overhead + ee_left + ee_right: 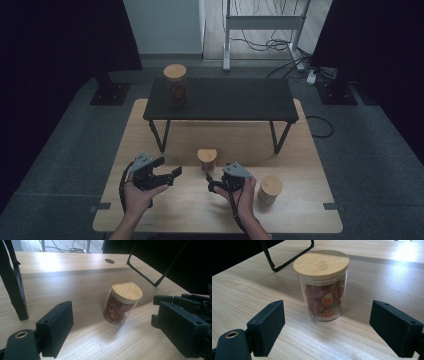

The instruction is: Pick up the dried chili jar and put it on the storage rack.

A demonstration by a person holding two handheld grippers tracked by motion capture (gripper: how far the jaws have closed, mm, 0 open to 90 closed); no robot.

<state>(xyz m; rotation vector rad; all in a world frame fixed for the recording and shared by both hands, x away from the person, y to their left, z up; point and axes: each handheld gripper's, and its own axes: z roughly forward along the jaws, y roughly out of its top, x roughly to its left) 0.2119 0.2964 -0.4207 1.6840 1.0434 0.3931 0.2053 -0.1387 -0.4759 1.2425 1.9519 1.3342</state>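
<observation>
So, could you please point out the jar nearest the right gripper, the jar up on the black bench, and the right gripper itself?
Middle jar (322,285), right gripper view, on its glass side below the wooden lid.
Bench jar (176,85), high view, on its glass body.
Right gripper (212,184), high view, midway between its fingers.

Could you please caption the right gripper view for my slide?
Open right gripper faces an upright glass jar with bamboo lid on the wooden table.

wooden table (150,210) bears shelf (225,97), two jars (207,159).
</observation>
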